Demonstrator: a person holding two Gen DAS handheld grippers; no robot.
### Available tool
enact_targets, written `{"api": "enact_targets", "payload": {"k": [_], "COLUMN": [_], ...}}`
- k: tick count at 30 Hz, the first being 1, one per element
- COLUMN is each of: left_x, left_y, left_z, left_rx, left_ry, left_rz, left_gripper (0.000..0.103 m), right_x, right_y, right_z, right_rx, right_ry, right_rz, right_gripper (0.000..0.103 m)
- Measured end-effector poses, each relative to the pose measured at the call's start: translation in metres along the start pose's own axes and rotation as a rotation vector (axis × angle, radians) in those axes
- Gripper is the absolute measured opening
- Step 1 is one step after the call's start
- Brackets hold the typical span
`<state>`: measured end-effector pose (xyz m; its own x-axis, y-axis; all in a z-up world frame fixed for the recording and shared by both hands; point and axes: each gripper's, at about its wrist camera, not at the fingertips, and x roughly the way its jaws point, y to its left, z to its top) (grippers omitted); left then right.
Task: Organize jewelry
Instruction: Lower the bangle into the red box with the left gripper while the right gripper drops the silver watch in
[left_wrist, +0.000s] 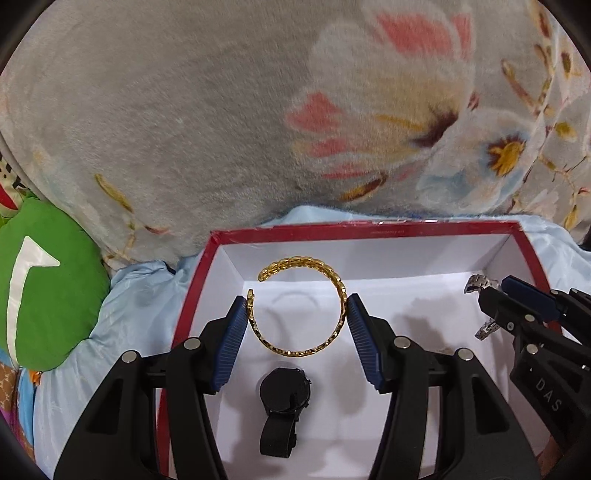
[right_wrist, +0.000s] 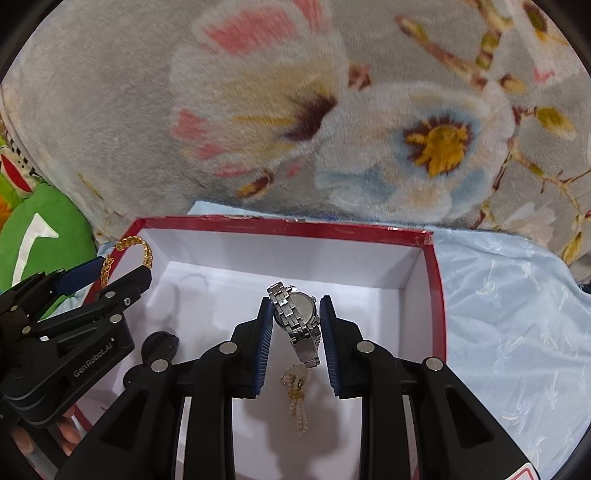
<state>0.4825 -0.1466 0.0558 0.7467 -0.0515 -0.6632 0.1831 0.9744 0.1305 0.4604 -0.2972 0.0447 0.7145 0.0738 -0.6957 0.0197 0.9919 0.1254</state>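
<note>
Holding a gold chain-link open bangle (left_wrist: 301, 314) between its blue ribbed pads, your left gripper (left_wrist: 297, 321) hangs over the left side of the red-rimmed white cardboard box (left_wrist: 369, 226); both pads press on the bangle's sides, so it is clamped. Your right gripper (right_wrist: 295, 325) is closed on a silver metal-link wristwatch (right_wrist: 297, 317) over the box's middle, nearer the right wall, the watch case pinched between the pads and the band hanging down.

Only the left wrist view shows you the black round-faced smartwatch with a black strap (left_wrist: 282, 410) lying on the box floor near the front left, directly below the bangle; in the right wrist view it is only a dark shape mostly hidden behind the left gripper's body (right_wrist: 160, 345). Only the right wrist view shows you a small cream bead tassel piece (right_wrist: 297, 395) lying on the floor below the silver wristwatch, and bare fingertips (right_wrist: 68, 432) of your hand under the left gripper.

From the left wrist view the silver wristwatch (left_wrist: 480, 284) is a small glimpse near the right wall, mostly hidden by the right gripper's fingers.

Beyond the box's far edge lies a grey floral plush blanket (left_wrist: 184, 129), a green cushion (left_wrist: 48, 288) sits off the left edge, and pale blue cloth (right_wrist: 517, 314) runs under the box.
</note>
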Motion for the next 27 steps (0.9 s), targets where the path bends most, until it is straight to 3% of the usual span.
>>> {"api": "enact_targets", "payload": {"k": [13,18,21,24,27], "left_x": [0.032,0.031,0.031,0.031,0.031], "left_y": [-0.008,-0.014,-0.017,-0.016,-0.013], "left_z": [-0.004,-0.004,-0.004,-0.003,-0.003], "left_rx": [0.033,0.063,0.079,0.069,0.054], "left_ry": [0.078,0.071,0.073,0.074,0.07], "left_rz": [0.022,0.064,0.072,0.082,0.074], "left_gripper": [0.054,0.075,0.078,0.086,0.086], "right_x": [0.024,0.027,0.027,0.025,0.025], "right_y": [-0.003,-0.004,-0.005,-0.003,-0.003], "right_z": [-0.003,-0.001,-0.001,0.0,-0.001], "right_rx": [0.019,0.028,0.035,0.029,0.031], "right_ry": [0.067,0.083,0.086,0.075,0.076], "right_rz": [-0.019,-0.024,-0.022,-0.03,-0.029], "right_gripper": [0.025,0.025,0.025,0.025,0.025]}}
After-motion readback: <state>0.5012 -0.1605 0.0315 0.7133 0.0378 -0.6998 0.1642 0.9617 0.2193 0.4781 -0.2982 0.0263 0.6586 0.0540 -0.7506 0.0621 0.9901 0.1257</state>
